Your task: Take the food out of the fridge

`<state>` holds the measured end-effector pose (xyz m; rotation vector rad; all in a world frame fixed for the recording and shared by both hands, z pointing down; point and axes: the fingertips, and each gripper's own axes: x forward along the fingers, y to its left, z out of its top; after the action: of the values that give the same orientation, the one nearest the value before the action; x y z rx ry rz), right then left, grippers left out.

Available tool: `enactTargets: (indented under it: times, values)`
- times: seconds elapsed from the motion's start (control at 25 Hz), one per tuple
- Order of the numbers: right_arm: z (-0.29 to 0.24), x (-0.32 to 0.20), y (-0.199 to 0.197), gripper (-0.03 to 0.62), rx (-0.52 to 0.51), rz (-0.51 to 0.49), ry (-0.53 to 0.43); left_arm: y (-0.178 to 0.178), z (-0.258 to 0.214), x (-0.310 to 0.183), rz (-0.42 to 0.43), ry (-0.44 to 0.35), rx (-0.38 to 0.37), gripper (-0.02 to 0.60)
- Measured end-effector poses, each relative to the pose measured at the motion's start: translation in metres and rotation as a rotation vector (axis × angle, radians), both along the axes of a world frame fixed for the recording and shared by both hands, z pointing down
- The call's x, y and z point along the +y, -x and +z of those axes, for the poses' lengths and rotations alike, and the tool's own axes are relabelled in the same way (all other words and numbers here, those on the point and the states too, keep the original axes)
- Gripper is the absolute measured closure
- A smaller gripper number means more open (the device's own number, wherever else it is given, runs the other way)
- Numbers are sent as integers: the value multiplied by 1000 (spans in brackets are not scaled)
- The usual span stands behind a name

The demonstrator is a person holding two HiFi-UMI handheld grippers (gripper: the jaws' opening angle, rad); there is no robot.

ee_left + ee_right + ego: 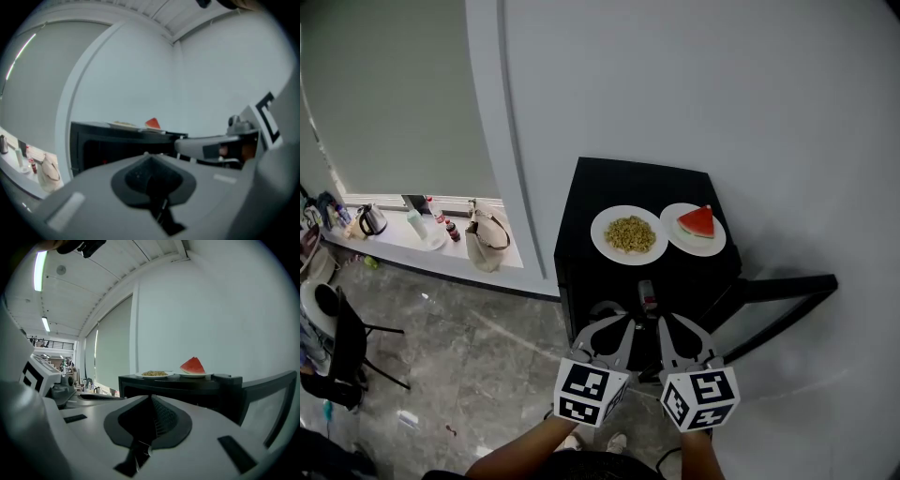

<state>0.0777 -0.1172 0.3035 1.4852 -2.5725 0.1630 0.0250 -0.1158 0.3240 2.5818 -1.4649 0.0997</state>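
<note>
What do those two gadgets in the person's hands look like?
The left gripper and right gripper match: smooth light-grey bodies, two jaws lined with dark pads, and each carries a white cube printed with black square markers. No sleeves show at the wrists.

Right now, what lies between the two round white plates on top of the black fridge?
Nothing. In the head view the white plate of watermelon and the white plate of yellowish food sit rim to rim.

I'm in an office-type room: black mini fridge (609,178) against bare white wall (722,94), window blind (394,94), sill (394,248) with kettle (371,219), bottles (450,228), bag (485,242); office chair (345,342), grey stone floor (487,356), strip lights (41,264)
</note>
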Motion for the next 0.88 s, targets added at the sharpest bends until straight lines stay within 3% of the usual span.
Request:
enactTargets:
  times: [0.4, 0.72, 0.88]
  values:
    - [35, 23, 24, 583, 23, -48, 29, 12, 17, 12, -47, 19, -44, 586]
    - [38, 23, 25, 583, 22, -56, 36, 10, 18, 18, -40, 17, -20, 588]
    - [44, 21, 25, 583, -25, -66, 62, 12, 19, 18, -49, 16, 16, 586]
